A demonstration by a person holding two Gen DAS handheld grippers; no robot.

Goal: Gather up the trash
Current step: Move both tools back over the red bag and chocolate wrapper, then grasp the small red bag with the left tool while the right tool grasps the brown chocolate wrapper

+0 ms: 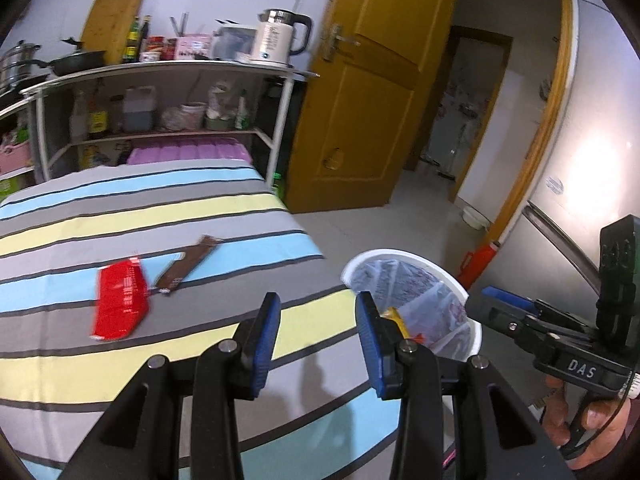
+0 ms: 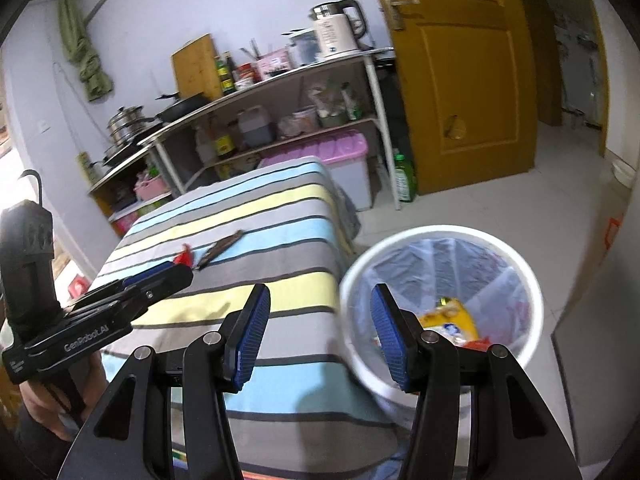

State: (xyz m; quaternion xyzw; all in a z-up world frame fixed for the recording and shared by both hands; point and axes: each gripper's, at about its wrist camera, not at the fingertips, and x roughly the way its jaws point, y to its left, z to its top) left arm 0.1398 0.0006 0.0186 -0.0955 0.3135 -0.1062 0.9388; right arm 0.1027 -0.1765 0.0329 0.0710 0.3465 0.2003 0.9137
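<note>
Both the left gripper and right gripper have jaws spread wide, holding nothing. A red wrapper and brown wrapper lie on the striped worktop; the white bin stands beside it.

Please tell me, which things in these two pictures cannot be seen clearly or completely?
- Red wrapper: in the right wrist view, mostly hidden behind the left gripper.
- Bin contents: in the left wrist view, partly covered by the left gripper's own finger.
- Print on the brown wrapper: blurred, unreadable.
- Trash bin base: hidden by the right gripper.
</note>
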